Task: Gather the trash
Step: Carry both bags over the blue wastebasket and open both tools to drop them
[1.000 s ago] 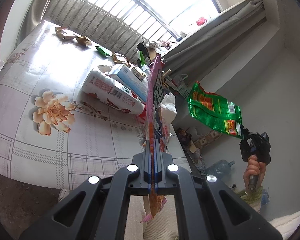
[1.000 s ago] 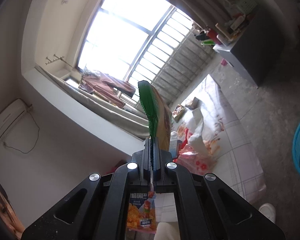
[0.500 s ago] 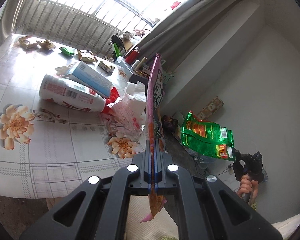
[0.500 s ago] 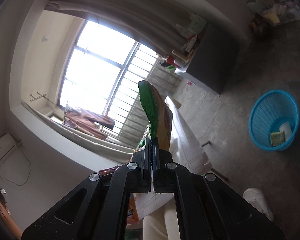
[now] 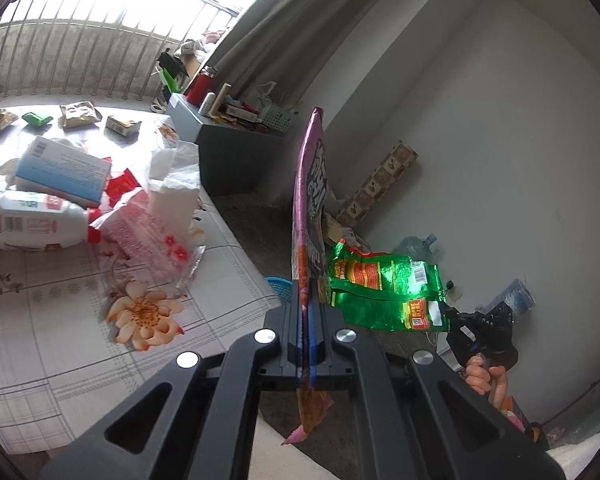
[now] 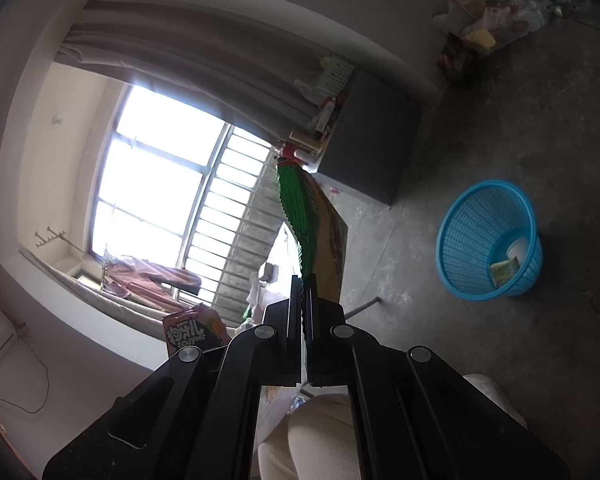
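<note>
My left gripper [image 5: 306,300] is shut on a purple snack bag [image 5: 310,184], held edge-on past the table's right edge. My right gripper [image 6: 304,284] is shut on a green snack bag [image 6: 300,216], held in the air over the floor; the green bag [image 5: 384,284] and that gripper [image 5: 456,320] also show in the left wrist view. The purple bag [image 6: 190,334] shows low left in the right wrist view. A blue trash basket [image 6: 472,244] stands on the floor to the right, with some trash inside; its rim [image 5: 278,282] peeks behind the left fingers.
The flowered table [image 5: 80,320] holds a white bottle [image 5: 24,224], a blue-white box [image 5: 62,170], a crumpled pink-white bag [image 5: 152,224] and small wrappers [image 5: 78,114] at the back. A dark cabinet [image 5: 236,160] stands by the curtain. Clutter lies along the wall [image 6: 496,24].
Both grippers have swung right, away from the table toward the floor, each still holding its bag. The blue basket has come into the right wrist view and sits closer.
</note>
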